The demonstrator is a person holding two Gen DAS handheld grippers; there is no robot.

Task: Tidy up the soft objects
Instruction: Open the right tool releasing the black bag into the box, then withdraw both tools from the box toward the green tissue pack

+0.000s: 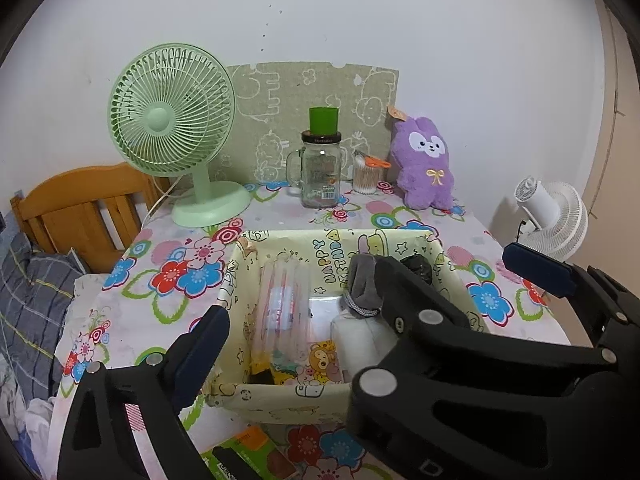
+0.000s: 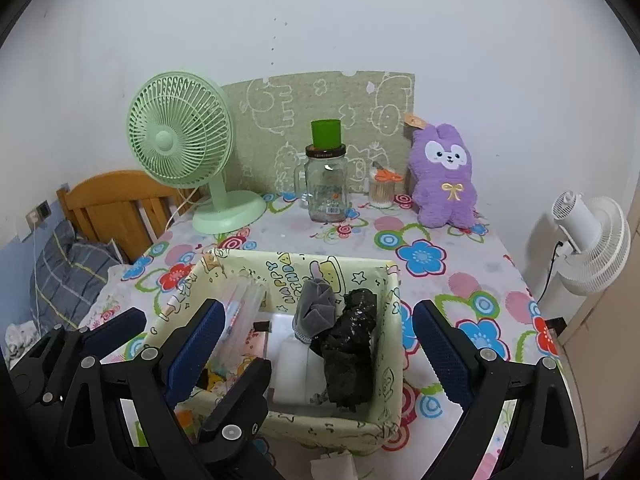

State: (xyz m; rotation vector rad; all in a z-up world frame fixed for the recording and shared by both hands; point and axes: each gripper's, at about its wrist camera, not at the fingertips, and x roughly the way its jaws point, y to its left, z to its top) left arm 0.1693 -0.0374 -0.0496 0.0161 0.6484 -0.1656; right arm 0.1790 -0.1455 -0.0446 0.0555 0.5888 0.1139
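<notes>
Left claw (image 1: 300,322): spread wide over the box, holding nothing.
Right claw (image 2: 316,336): spread wide over the box, holding nothing.
Box (image 2: 394,320): near front edge of worktop (image 2: 472,264); grey sock (image 2: 316,308) and black bag (image 2: 352,352) inside.
Plush (image 2: 444,176): upright, back right corner.

Green fan (image 1: 172,120), glass jar (image 1: 320,172), perhaps cotton swabs (image 1: 366,178), white fan (image 2: 588,240).

Yellow box (image 1: 280,398) of soft items between open left gripper (image 1: 296,308) fingers.
</notes>
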